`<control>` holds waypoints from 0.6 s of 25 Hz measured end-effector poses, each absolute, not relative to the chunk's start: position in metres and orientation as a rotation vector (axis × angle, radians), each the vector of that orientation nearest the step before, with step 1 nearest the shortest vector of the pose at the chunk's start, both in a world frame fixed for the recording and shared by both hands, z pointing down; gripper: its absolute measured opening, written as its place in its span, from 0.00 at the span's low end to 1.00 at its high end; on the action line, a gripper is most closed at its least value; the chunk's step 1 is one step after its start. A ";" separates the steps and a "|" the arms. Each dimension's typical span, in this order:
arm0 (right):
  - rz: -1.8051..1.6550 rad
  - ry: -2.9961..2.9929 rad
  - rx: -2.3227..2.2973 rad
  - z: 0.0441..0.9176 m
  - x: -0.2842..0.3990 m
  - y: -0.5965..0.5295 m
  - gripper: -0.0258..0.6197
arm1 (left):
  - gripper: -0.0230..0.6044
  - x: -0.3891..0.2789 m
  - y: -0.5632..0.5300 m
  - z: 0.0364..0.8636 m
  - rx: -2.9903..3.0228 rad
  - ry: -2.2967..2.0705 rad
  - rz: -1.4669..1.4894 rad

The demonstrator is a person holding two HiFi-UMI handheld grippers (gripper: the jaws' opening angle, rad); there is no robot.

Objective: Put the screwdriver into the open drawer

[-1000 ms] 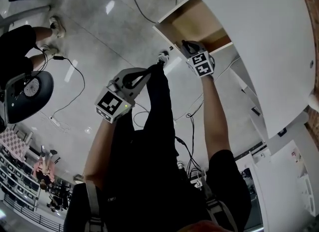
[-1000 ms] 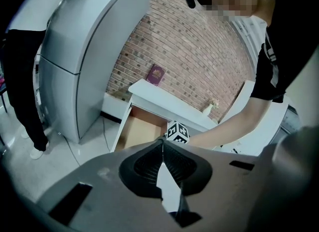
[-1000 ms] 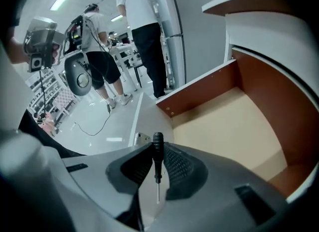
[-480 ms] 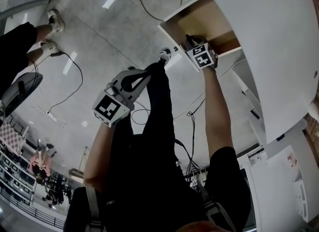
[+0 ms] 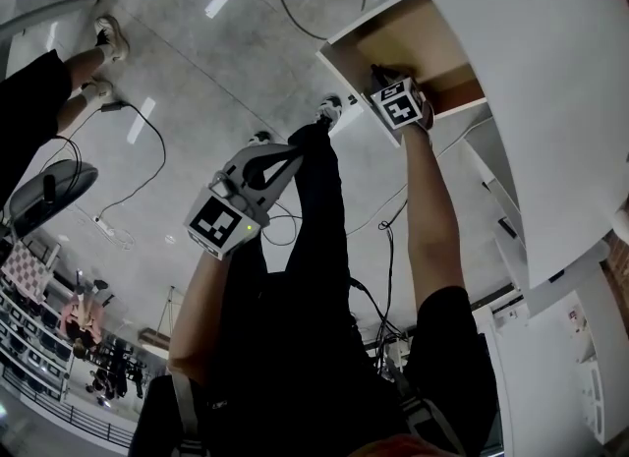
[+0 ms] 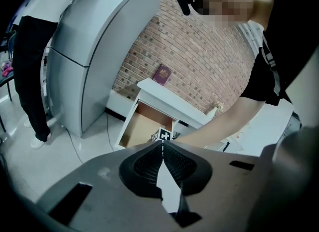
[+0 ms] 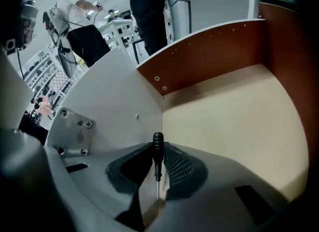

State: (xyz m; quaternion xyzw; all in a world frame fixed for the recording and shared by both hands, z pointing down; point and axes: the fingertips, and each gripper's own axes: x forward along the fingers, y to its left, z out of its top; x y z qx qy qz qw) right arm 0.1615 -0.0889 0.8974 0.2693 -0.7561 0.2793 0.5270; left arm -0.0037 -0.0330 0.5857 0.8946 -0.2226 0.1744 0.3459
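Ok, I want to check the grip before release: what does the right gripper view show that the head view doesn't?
Only the right gripper view: the screwdriver clamped between the jaws of the right hand-held gripper, its handle poking out past the tips, and a white panel with screws. Only the head view: the left hand-held gripper, the person's right forearm and a floor cable. Both: the open drawer, with the right hand-held gripper reaching into it.

black shirt [image 5: 447, 332], black trousers [image 5: 295, 278]; grey claws [image 5: 285, 153] [image 5: 376, 74] with black-white marker cubes [image 5: 221, 221] [image 5: 398, 109].
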 end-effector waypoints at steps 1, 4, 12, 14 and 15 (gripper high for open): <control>0.668 -1.803 0.641 0.900 0.162 -0.089 0.23 | 0.06 -0.004 -0.033 0.586 2.315 -0.584 0.450; 0.674 -1.791 0.633 0.907 0.165 -0.090 0.23 | 0.06 -0.006 -0.033 0.589 2.290 -0.596 0.449; 0.674 -1.784 0.637 0.913 0.166 -0.092 0.23 | 0.06 -0.009 -0.032 0.591 2.302 -0.600 0.459; 0.676 -1.787 0.640 0.914 0.166 -0.093 0.23 | 0.06 -0.007 -0.033 0.591 2.291 -0.604 0.455; 0.678 -1.788 0.641 0.915 0.166 -0.093 0.23 | 0.06 -0.006 -0.033 0.592 2.288 -0.604 0.453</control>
